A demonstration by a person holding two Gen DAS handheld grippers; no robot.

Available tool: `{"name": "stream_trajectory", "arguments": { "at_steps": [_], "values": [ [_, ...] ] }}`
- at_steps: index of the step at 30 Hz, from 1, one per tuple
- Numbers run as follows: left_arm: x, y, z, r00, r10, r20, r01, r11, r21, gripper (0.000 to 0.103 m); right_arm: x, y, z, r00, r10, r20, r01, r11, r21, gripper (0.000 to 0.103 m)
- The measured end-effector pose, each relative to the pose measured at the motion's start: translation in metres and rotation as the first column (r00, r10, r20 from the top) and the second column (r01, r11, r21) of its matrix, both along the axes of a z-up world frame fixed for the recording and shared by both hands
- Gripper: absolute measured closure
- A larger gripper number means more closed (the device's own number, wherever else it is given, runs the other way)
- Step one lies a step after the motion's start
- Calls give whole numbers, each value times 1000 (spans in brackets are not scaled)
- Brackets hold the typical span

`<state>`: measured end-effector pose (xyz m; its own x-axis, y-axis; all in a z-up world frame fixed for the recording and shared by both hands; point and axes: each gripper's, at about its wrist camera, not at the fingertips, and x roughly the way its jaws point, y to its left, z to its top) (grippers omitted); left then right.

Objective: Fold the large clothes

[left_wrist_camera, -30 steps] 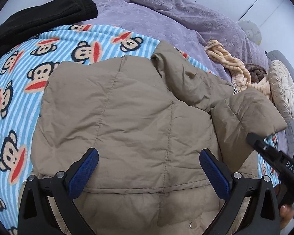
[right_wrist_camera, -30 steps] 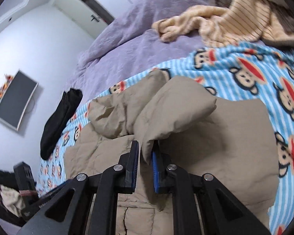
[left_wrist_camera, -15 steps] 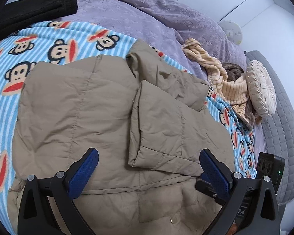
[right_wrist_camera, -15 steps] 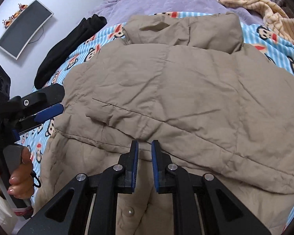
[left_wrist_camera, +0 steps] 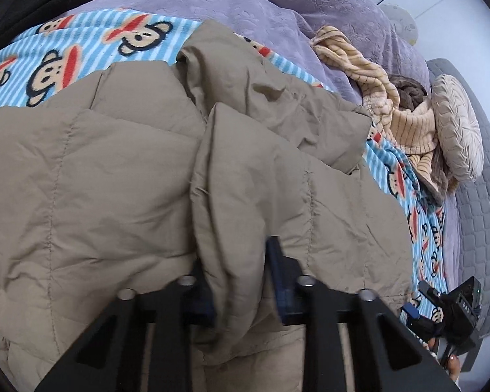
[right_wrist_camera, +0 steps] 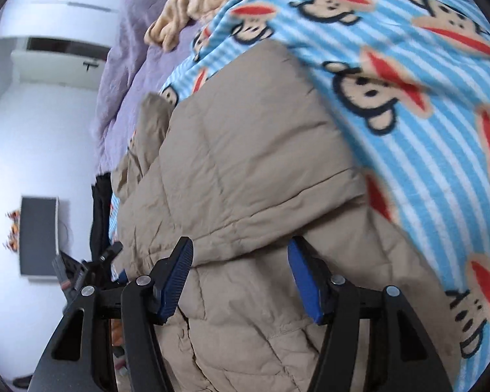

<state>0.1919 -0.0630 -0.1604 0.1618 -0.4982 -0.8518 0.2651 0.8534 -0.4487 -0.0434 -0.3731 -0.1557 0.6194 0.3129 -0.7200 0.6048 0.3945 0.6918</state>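
Bedroom: quilted bed [left_wrist_camera: 310, 16], cushion [left_wrist_camera: 457, 130]

- The left gripper [left_wrist_camera: 240, 281] has just been closing; its jaws now pinch a thick fold of the tan puffer jacket [left_wrist_camera: 114, 179].
- The right gripper [right_wrist_camera: 240, 277] has just been opening; jaws apart, nothing pressed between them.

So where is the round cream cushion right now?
Left wrist view, far right: the round cream cushion sits on the grey quilted surface, beside the striped beige garment.
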Motion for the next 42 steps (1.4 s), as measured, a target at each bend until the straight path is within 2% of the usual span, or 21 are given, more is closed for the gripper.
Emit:
{"name": "stream_trajectory", "arguments": {
  "at_steps": [3,4,5,6,7,9,11,14,19,22,25,27,29,31,34,37,39,40,41,42],
  "values": [
    [-9,10,16,998,15,60,-14,1000,-23,91,-2,-20,-5,996,-86,13,85,996,20,39],
    [-13,15,19,997,17,74,-16,1000,-24,91,0,-26,-5,995,-101,12,101,995,27,52],
    [-18,21,22,996,21,89,-20,1000,-14,91,4,-30,-6,995,-104,-3,104,994,19,79],
    [-23,28,23,995,24,99,-25,1000,5,91,8,-32,-5,995,-95,-3,95,995,4,88],
    [-27,34,21,994,24,103,-26,999,24,91,12,-33,-3,997,-79,8,79,997,-12,91],
    [-35,44,11,995,24,94,-30,997,68,91,26,-30,8,1000,-11,23,13,997,-76,91],
    [-36,52,-4,997,42,58,-46,996,79,91,43,-22,17,997,73,25,-69,986,-153,91],
    [-33,50,-11,996,46,73,-53,994,91,91,62,-11,10,990,142,-22,-144,966,-215,91],
    [-28,41,-7,991,28,128,-46,989,140,88,48,-10,-18,992,96,-79,-111,973,-202,91],
    [-30,43,-1,988,28,153,-57,981,187,79,38,-14,-21,994,74,-82,-88,978,-187,91],
    [-36,52,10,978,-1,210,-58,960,274,55,36,-14,-14,991,88,-105,-106,979,-175,90],
    [-39,60,18,967,-5,255,-79,945,318,53,30,-14,-7,986,105,-129,-125,978,-164,83],
    [-38,70,26,965,12,264,-97,945,312,53,19,-13,3,985,103,-141,-129,974,-189,64],
    [-35,74,34,962,32,273,-111,953,280,53,6,-11,17,986,86,-145,-122,957,-264,60],
    [-30,63,47,953,28,300,-100,969,227,53,-6,-15,39,991,33,-131,-83,913,-399,61],
    [-28,37,50,951,-12,308,-54,977,206,53,4,-31,48,995,6,-99,-47,909,-413,81],
    [-27,18,37,956,-57,288,-17,969,247,53,23,-37,47,997,44,-69,-68,916,-395,81],
    [-26,10,26,955,-72,288,-18,954,300,53,35,-35,46,995,78,-68,-98,911,-401,81],
    [-25,6,14,957,-77,281,-27,936,350,53,46,-30,44,990,119,-76,-139,899,-415,81],
    [-23,6,4,962,-71,265,-33,929,369,53,58,-24,40,982,164,-98,-190,881,-433,81]
  ]
}}
